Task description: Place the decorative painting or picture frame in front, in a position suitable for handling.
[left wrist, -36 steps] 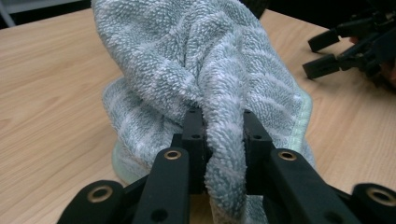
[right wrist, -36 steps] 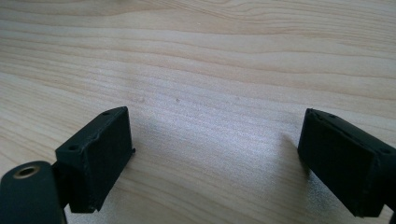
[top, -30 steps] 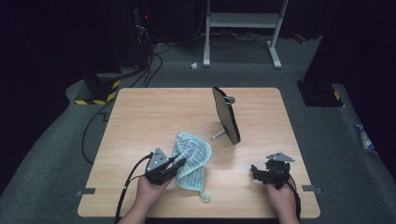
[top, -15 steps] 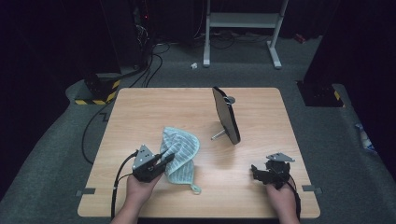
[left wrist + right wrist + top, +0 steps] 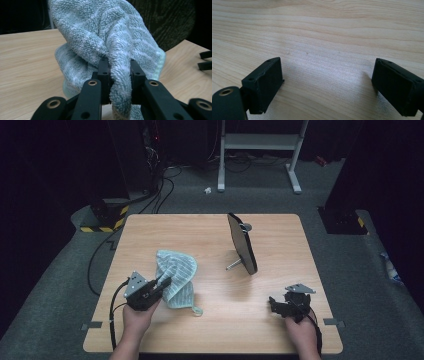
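Jaws of the left gripper (image 5: 117, 72) clamped on a thick fold of the pale blue-green towel (image 5: 110, 37), pads pressing the terry from both sides. Seen from the high view at the near left of the wooden table (image 5: 210, 232), left gripper (image 5: 161, 284) held in the person's left hand (image 5: 137, 315), black cable looping off the near left edge. Towel (image 5: 176, 277) bunched and lifted at the pinched end, rest of it draped on the wood just beyond and to the right of the jaws, a small loop of its hem lying on the table nearest the person. Ribbed weave and a lighter hem visible in the left gripper view, cloth rising above the jaws and hiding most of what lies behind.

Right gripper (image 5: 278, 303) resting low at the near right of the table, held in the right hand (image 5: 300, 332), grey three-cornered plate on top. Jaws standing wide apart in the right gripper view (image 5: 325, 85), bare wood grain between them, nothing held, well apart from the towel.

Farther out, round mirror (image 5: 242, 243) on a thin stand near the table's middle, tilted, edge-on toward the camera, apart from both grippers and from the towel. Beyond the table, grey carpet, dark cables, a black-and-yellow striped block (image 5: 102, 217) at the far left, and a white metal frame (image 5: 260, 150) at the back.
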Available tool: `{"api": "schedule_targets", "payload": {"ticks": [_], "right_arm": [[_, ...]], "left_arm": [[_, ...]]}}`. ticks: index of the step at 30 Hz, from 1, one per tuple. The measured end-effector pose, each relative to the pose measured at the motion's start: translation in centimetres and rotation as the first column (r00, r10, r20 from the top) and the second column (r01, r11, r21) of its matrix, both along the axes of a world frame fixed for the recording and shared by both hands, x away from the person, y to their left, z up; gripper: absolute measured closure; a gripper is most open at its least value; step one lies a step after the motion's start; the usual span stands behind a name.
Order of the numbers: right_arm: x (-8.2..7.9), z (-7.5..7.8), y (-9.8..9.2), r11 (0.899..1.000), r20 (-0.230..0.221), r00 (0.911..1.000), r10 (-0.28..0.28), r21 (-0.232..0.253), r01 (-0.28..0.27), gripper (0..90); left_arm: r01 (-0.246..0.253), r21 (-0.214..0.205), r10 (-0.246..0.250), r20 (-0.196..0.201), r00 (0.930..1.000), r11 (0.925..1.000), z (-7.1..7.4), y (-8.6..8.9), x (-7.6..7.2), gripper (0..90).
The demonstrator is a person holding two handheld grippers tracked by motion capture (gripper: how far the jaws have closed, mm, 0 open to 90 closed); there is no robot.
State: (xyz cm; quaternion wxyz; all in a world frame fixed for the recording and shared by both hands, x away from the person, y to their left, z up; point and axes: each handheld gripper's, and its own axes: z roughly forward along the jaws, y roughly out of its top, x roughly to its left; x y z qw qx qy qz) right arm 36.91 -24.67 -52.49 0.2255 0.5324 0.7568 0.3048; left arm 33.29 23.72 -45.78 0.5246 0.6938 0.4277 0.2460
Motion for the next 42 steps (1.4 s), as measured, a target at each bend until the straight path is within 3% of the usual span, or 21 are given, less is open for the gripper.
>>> {"api": "schedule_targets", "payload": {"ticks": [10,14,22,27,33,42], "right_arm": [[0.0,0.0,0.0,1.000,0.000,1.0000,0.001,-0.001,-0.001,9.6],[0.0,0.0,0.0,1.000,0.000,1.0000,0.001,-0.001,-0.001,9.6],[0.0,0.0,0.0,1.000,0.000,1.0000,0.002,-0.001,-0.002,9.5],[0.0,0.0,0.0,1.000,0.000,1.0000,0.002,-0.001,-0.002,9.5],[0.0,0.0,0.0,1.000,0.000,1.0000,0.002,-0.001,-0.002,9.5],[0.0,0.0,0.0,1.000,-0.001,1.0000,0.002,-0.001,-0.002,9.5]], "left_arm": [[-0.093,-0.017,0.093,0.009,0.9956,0.9955,0.0,3.0,0.2,76.1],[-0.150,0.001,0.150,0.012,0.9886,0.9887,-0.2,4.2,0.4,76.0],[-0.212,-0.007,0.212,-0.008,0.9772,0.9772,-1.2,5.9,1.1,76.0],[-0.244,0.027,0.244,-0.021,0.9695,0.9695,-2.1,6.0,1.8,76.0],[-0.249,0.072,0.253,-0.048,0.9664,0.9658,-3.0,5.9,2.3,76.0],[-0.230,0.135,0.247,-0.128,0.9606,0.9639,-4.7,5.5,3.1,75.6]]}}
